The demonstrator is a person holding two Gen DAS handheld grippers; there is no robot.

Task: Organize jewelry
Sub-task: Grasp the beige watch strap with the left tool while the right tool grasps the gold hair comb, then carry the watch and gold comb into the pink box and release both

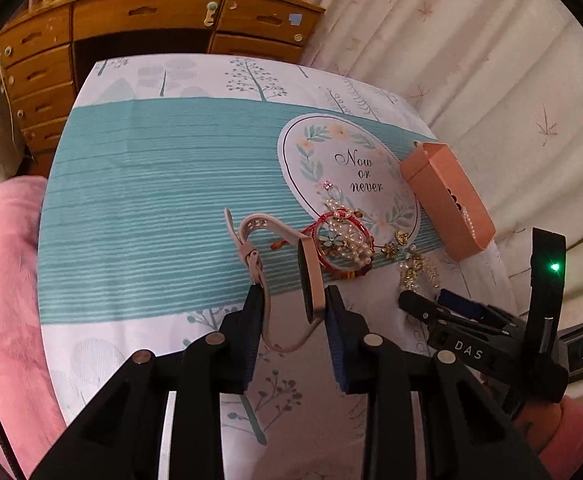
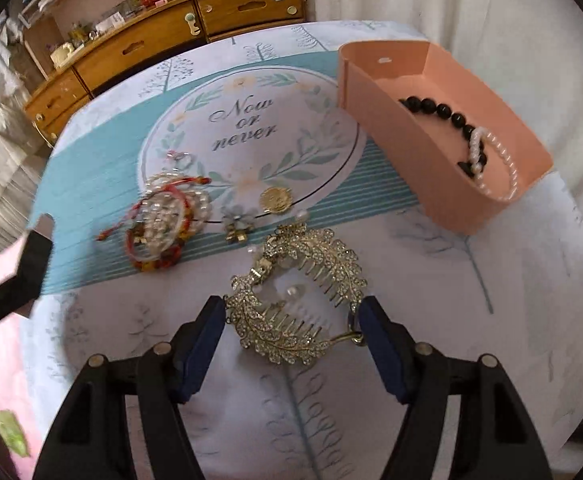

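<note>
Right wrist view shows the right hand-held gripper (image 2: 293, 316) spread wide around a gold rhinestone hair comb (image 2: 299, 296) lying on the tabletop (image 2: 471, 320), its leafy curve running crosswise between the pads, nearly touching both. The pink box (image 2: 383, 120), already holding bead bracelets, sits ahead and to the right. Left hand-held gripper (image 1: 291, 300) looks clamped on a smooth pink watch (image 1: 311, 280), its rubbery strap looping forward, beside the tangled bracelets (image 1: 345, 246).

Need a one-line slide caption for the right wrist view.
Right tool spread around a gold leaf hair comb on the tablecloth, pink box with bead bracelets beyond.
</note>
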